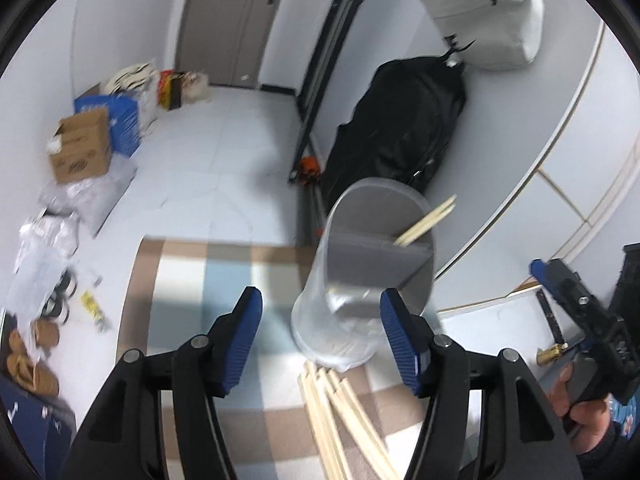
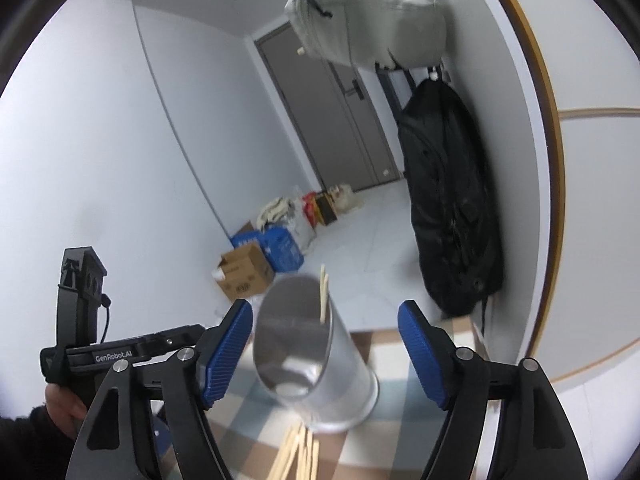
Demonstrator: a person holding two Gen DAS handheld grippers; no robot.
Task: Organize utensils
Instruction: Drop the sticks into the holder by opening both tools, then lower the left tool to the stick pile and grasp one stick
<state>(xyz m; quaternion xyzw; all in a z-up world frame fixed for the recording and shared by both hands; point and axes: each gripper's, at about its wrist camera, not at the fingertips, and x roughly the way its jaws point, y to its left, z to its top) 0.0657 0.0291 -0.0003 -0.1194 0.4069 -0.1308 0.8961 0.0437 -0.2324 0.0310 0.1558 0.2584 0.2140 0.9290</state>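
A clear plastic cup stands on a checked tablecloth, with a pair of wooden chopsticks leaning out of it. Several more chopsticks lie on the cloth just in front of the cup. My left gripper is open and empty, its right pad beside the cup's base. In the right wrist view the cup holds the chopsticks, and loose chopsticks lie below it. My right gripper is open and empty, with the cup between its fingers but not touched.
The right gripper's body shows at the right of the left wrist view; the left one shows at the left of the right wrist view. Beyond the table edge are floor, cardboard boxes, a black bag and a grey door.
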